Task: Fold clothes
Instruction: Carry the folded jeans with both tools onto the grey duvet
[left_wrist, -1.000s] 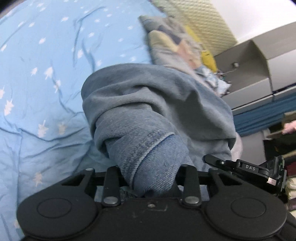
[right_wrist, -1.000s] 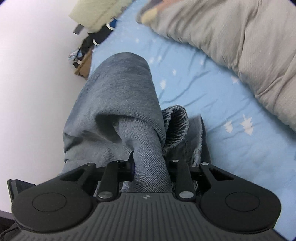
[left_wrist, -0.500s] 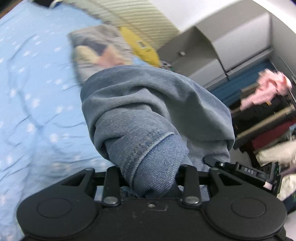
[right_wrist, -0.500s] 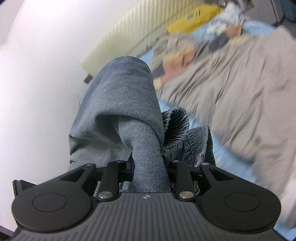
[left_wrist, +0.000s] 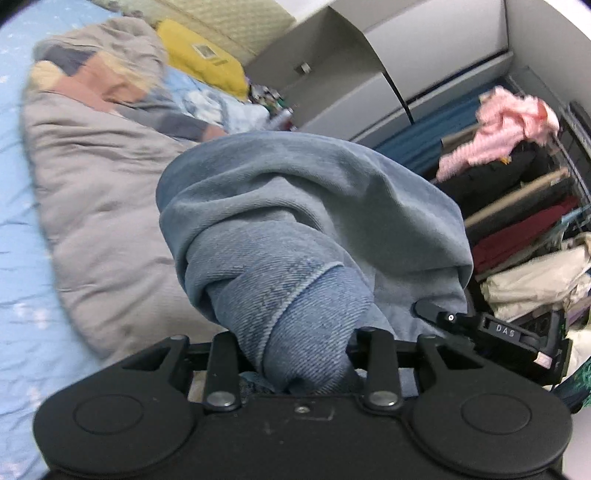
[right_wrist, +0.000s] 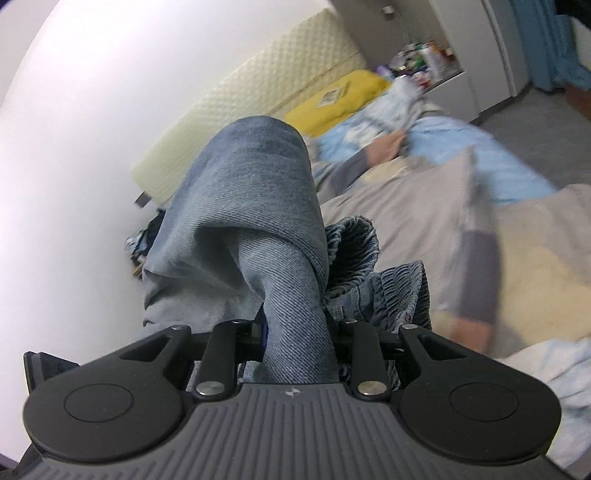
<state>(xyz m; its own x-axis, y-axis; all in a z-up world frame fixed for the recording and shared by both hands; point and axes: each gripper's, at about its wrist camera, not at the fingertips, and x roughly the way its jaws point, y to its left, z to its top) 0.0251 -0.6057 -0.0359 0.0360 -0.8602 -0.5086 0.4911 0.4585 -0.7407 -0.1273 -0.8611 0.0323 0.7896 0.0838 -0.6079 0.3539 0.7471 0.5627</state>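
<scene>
Midway, by the look of it: jeans (left_wrist: 306, 236) gathered up, bunched denim draped over both grippers, no finished fold laid out anywhere. Left gripper (left_wrist: 303, 354) clamped on a thick roll of hem-stitched denim; right gripper (right_wrist: 295, 332) pinched on a narrower fold, elastic waistband (right_wrist: 369, 273) beside it. Both point outward over the bed (left_wrist: 22, 229), garment lifted clear of the blue sheet, above the grey quilt (left_wrist: 103, 192). Left to do, I judge: lay the jeans flat, fold, smooth. Background blurred; wardrobe (left_wrist: 517, 192) off right.
</scene>
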